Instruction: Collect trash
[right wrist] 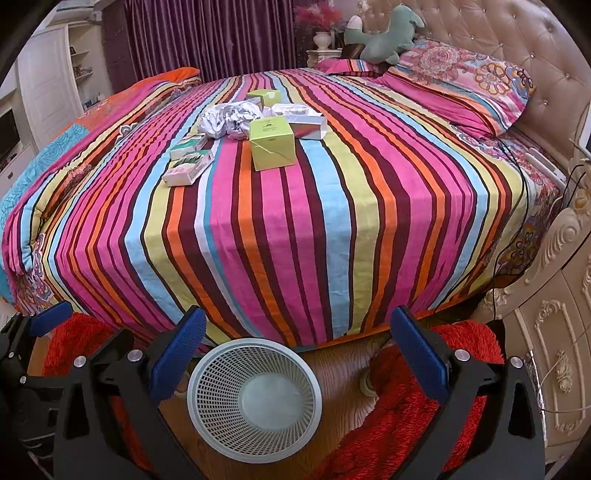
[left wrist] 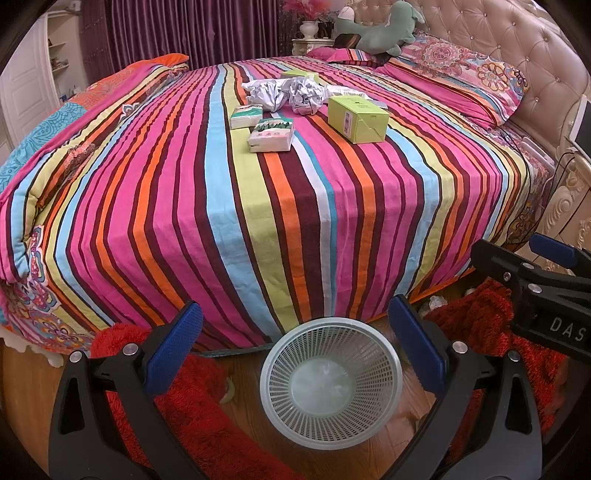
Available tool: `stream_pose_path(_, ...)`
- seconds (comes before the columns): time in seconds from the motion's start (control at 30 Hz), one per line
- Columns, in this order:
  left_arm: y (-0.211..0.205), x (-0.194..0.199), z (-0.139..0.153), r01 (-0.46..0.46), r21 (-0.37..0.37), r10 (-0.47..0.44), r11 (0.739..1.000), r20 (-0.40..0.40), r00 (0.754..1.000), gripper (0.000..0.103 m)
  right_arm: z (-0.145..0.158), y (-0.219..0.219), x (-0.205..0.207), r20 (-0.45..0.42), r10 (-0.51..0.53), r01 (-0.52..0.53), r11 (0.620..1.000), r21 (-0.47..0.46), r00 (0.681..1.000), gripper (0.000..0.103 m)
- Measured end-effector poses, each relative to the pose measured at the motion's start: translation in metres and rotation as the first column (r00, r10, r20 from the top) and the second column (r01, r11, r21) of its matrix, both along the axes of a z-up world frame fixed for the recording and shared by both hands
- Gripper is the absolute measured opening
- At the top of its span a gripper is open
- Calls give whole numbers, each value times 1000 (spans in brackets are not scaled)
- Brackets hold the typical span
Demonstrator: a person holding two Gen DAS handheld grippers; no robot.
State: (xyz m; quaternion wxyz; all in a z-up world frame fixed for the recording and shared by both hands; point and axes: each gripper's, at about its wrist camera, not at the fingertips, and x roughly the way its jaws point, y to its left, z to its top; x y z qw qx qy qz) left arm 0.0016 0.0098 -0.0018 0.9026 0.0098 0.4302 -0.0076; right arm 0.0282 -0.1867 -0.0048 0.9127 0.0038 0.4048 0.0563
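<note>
Trash lies far up the striped bed [left wrist: 258,206]: crumpled white paper [left wrist: 284,94], a lime green box [left wrist: 357,118], a smaller green box [left wrist: 299,74] behind, and two tissue packs [left wrist: 270,136]. In the right wrist view the same paper [right wrist: 231,120], green box [right wrist: 272,142], tissue packs [right wrist: 188,168] and a white box [right wrist: 308,123] show. An empty white mesh basket [left wrist: 330,382] [right wrist: 255,400] stands on the floor at the bed's foot. My left gripper [left wrist: 295,350] and right gripper [right wrist: 297,354] both hang open above the basket, holding nothing. The right gripper's tool [left wrist: 532,280] shows in the left wrist view.
Red shaggy rugs [left wrist: 184,398] [right wrist: 406,406] lie on the wooden floor around the basket. A green plush toy [left wrist: 384,31] and pillows [left wrist: 461,70] lie by the tufted headboard. A carved bedside cabinet [right wrist: 554,332] stands at the right, and purple curtains [left wrist: 184,33] hang at the back.
</note>
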Motion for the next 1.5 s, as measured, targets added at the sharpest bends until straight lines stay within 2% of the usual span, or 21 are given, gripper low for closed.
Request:
stream_pose_path(0.93, -2, 0, -1, 0, 13, 0, 1000, -8, 1000, 97, 0, 1, 0, -25, 4, -5, 1000, -22, 1000, 96)
stream_pose_path(1.33, -4, 4, -6, 2, 16, -1, 1000, -35, 999, 97, 0, -1, 1, 5, -4, 4, 1000, 24, 1000, 96)
stream_pose_path(1.5, -8, 12, -9, 17, 23, -15, 1000, -51, 999, 97, 0, 6, 4, 20, 19, -19, 999, -27, 1000, 96)
